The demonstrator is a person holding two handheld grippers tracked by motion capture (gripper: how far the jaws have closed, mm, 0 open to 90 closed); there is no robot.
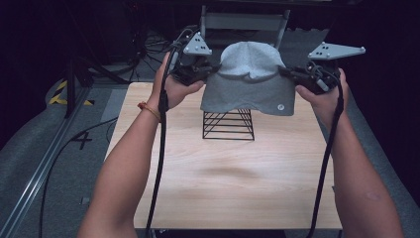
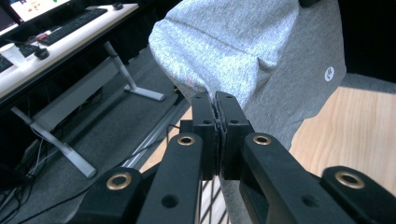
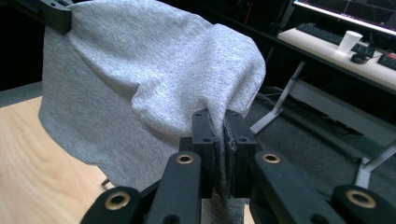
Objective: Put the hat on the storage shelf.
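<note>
A grey knit garment (image 1: 247,82) with a small round white logo hangs stretched between my two grippers, above the far half of the table. My left gripper (image 1: 210,71) is shut on its left edge, and my right gripper (image 1: 288,73) is shut on its right edge. In the left gripper view the grey garment (image 2: 243,51) is pinched between the closed jaws of my left gripper (image 2: 215,100). Across from it, the right gripper view has the garment (image 3: 140,79) clamped in my right gripper (image 3: 219,119). A black wire rack (image 1: 229,124) stands on the table under the cloth, partly hidden by it.
The light wooden table (image 1: 223,178) stretches toward me below the rack. A grey chair (image 1: 245,22) stands beyond the far edge. Dark cables and grey carpet lie left of the table (image 1: 74,144). A desk with keyboards (image 2: 60,32) stands off to the side.
</note>
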